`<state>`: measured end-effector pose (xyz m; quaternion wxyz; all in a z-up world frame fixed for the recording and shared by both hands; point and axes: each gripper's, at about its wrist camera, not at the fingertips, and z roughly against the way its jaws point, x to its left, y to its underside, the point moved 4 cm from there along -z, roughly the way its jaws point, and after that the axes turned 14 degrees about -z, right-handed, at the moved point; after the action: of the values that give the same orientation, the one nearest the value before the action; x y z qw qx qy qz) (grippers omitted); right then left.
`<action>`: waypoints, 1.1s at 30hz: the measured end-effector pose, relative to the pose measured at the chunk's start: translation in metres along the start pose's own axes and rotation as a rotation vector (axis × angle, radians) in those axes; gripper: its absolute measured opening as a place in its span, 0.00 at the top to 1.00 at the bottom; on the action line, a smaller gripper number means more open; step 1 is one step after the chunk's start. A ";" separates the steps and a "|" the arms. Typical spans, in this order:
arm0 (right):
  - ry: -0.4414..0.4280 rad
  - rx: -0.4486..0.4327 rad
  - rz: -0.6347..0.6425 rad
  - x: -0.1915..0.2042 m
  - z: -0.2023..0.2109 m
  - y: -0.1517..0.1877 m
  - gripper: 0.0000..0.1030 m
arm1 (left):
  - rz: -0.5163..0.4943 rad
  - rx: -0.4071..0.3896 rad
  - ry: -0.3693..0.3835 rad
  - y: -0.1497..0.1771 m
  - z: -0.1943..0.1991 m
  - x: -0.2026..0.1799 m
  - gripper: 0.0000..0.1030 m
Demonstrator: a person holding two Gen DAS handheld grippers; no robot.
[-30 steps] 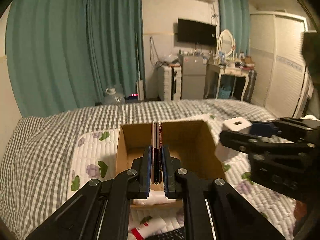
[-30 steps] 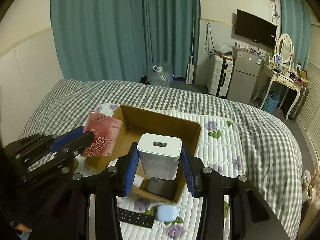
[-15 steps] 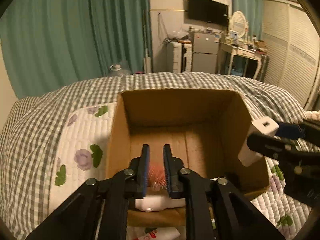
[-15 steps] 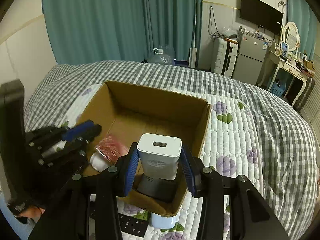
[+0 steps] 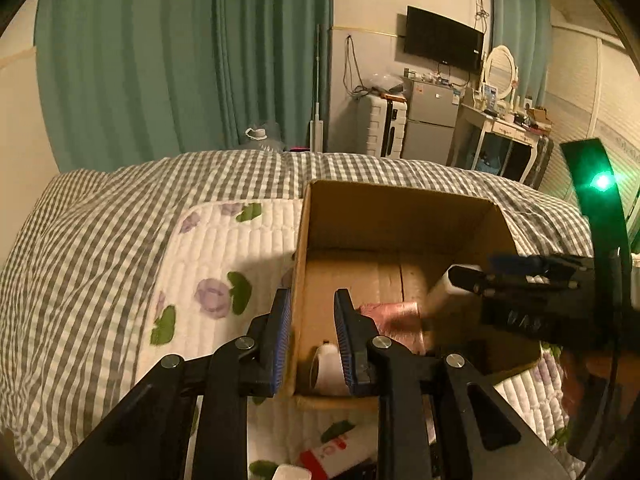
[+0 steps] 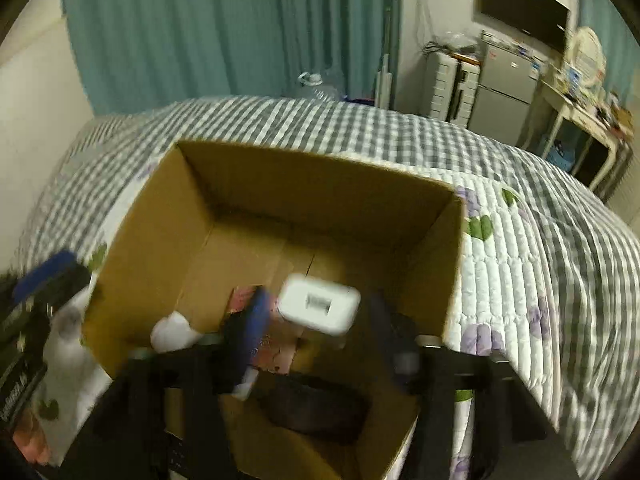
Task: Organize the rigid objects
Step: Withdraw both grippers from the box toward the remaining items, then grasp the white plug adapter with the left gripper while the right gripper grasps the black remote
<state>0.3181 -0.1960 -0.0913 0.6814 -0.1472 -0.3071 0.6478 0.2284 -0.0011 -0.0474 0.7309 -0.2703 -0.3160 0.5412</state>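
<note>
An open cardboard box [image 5: 400, 208] [image 6: 320, 176] sits on the bed. On its floor lies a pink packet [image 5: 394, 314] [image 6: 264, 346]. My left gripper [image 5: 310, 316] straddles the box's left wall, its jaws opening with only the cardboard edge between them, unpressed. It shows at the left edge of the right wrist view [image 6: 60, 284]. My right gripper [image 6: 320, 320] [image 5: 476, 272] reaches down into the box, blurred. Its jaws are opening around a white charger [image 6: 316, 306] [image 5: 438, 296], and the pads stand off from its sides.
A white bottle [image 5: 328, 368] [image 6: 172, 332] and a dark flat object [image 6: 316, 404] also lie in the box. A red-and-white tube [image 5: 336, 452] lies on the flowered quilt [image 5: 224, 264] in front. A checked bedcover [image 6: 580, 240] surrounds it. Furniture stands beyond the bed.
My left gripper let go of the pink packet, which now lies in the box, and shifted to the box's left wall. My right gripper sank into the box and spread its jaws off the charger.
</note>
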 end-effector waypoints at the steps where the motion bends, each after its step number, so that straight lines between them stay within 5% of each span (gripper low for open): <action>1: -0.009 -0.013 -0.016 -0.001 0.006 0.001 0.35 | 0.002 0.002 0.001 0.003 0.003 0.001 0.75; 2: -0.022 -0.024 -0.025 -0.002 0.014 0.003 0.35 | 0.002 0.004 0.001 0.007 0.007 0.001 0.72; 4: -0.027 -0.045 -0.019 -0.002 0.032 0.009 0.34 | 0.002 0.006 -0.010 0.016 0.017 0.001 0.47; 6: -0.029 -0.071 0.010 0.000 0.054 0.020 0.29 | 0.000 0.005 -0.024 0.024 0.027 0.000 0.34; 11: -0.046 -0.085 0.092 0.004 0.091 0.061 0.20 | -0.012 0.033 -0.046 0.056 0.049 -0.008 0.15; 26: -0.059 0.014 0.372 0.030 0.051 0.162 0.20 | 0.030 0.227 -0.114 0.144 0.020 -0.014 0.15; 30: -0.078 0.045 0.371 0.029 0.038 0.167 0.20 | 0.013 0.280 -0.113 0.147 0.002 -0.017 0.29; 33: -0.088 0.066 0.379 0.029 0.031 0.167 0.20 | 0.015 0.318 -0.078 0.150 -0.011 -0.020 0.54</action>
<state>0.1665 -0.1543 -0.1611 0.5378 -0.1514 -0.2822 0.7799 0.1396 0.0193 -0.1686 0.7476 -0.1324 -0.2524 0.5999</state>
